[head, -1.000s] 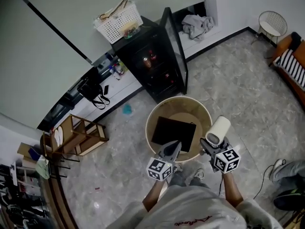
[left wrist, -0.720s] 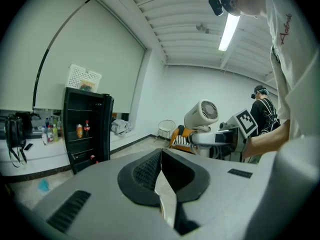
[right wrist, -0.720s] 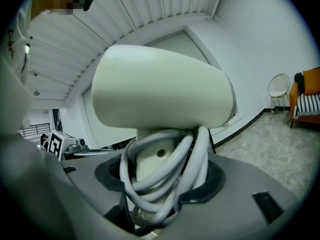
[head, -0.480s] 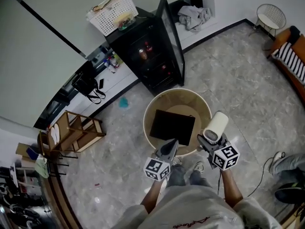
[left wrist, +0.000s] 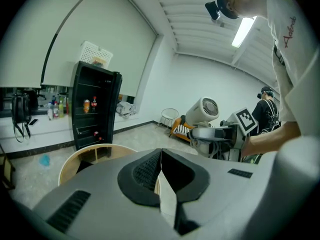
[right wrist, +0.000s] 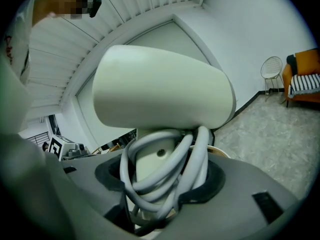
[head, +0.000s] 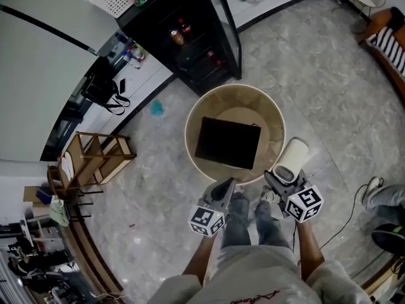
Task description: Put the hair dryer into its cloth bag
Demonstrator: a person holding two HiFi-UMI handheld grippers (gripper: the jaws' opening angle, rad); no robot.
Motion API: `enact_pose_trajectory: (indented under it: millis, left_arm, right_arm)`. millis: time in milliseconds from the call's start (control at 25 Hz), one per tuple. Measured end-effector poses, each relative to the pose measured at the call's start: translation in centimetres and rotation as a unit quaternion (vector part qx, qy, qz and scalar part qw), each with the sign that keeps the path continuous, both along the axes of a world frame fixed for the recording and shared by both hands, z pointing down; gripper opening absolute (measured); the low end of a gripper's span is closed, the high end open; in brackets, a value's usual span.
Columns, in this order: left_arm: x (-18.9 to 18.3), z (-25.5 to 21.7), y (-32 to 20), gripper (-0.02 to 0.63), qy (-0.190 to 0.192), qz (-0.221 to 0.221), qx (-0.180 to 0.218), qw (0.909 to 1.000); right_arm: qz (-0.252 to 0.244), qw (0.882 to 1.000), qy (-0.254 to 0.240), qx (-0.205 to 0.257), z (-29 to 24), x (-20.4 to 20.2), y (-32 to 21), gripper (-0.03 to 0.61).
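Observation:
A black cloth bag (head: 228,143) lies flat on the round beige table (head: 193,109) with a raised rim. My right gripper (head: 278,179) hovers at the table's near right edge, shut on the handle of the white hair dryer (head: 292,160). The right gripper view shows the dryer's barrel (right wrist: 160,94) lying across above the jaws and its grey cord (right wrist: 192,159) wound round the handle. My left gripper (head: 223,192) is shut and empty by the near rim, pointing toward the bag. In the left gripper view, the dryer (left wrist: 202,111) shows to the right beyond the left gripper (left wrist: 161,171).
A black glass-door fridge (head: 190,37) stands beyond the table with its door ajar. A wooden rack (head: 95,163) is at the left and an orange seat with a striped cushion (head: 389,43) at the far right. My feet (head: 250,204) stand close to the table. A cable (head: 345,227) lies on the floor.
Both grippers have sunk a little in front of the table's near rim, the dryer still in the right one. The head view has tipped further down, so the table sits higher in the picture.

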State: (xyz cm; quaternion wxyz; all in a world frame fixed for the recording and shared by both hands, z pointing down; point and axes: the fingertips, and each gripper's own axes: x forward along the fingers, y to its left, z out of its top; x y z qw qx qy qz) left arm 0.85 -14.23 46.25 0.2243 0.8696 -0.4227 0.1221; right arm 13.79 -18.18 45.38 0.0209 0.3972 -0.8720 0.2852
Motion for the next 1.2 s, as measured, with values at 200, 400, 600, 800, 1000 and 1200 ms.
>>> enact_pose_trajectory:
  millis: [200,400,600,800,1000,1200]
  left_arm:
    - [-0.2,3.8,-0.1,0.031,-0.001,0.007,-0.022,0.9997]
    - [0.2,8.5,1.3,0.031,-0.003,0.025,-0.055,0.9982]
    - [-0.4,13.1,2.6,0.031,0.002,0.025,-0.08,0.9965]
    - [-1.0,16.9,2.9,0.031,0.005,0.029,-0.092,0.9953]
    - [-1.2,20.2,2.9,0.031,0.002,0.029,-0.103,0.9943]
    - [-1.6,22.6,2.3,0.032,-0.002,0.027,-0.113,0.9932]
  right_arm:
    - [0.004,1.0,-0.005,-0.024,4.4,-0.3,0.4,0.281]
    - [0.009,0.999,-0.005,-0.049,8.5,-0.3,2.2,0.281]
    - [0.013,0.998,-0.004,-0.065,13.0,-0.7,3.5,0.281]
    - [0.01,0.998,-0.006,-0.06,15.5,-1.5,3.5,0.279]
    - [0.012,0.998,-0.015,-0.052,16.9,-1.6,3.4,0.279]
    - [0.02,0.999,-0.013,-0.049,17.8,-1.6,3.4,0.279]
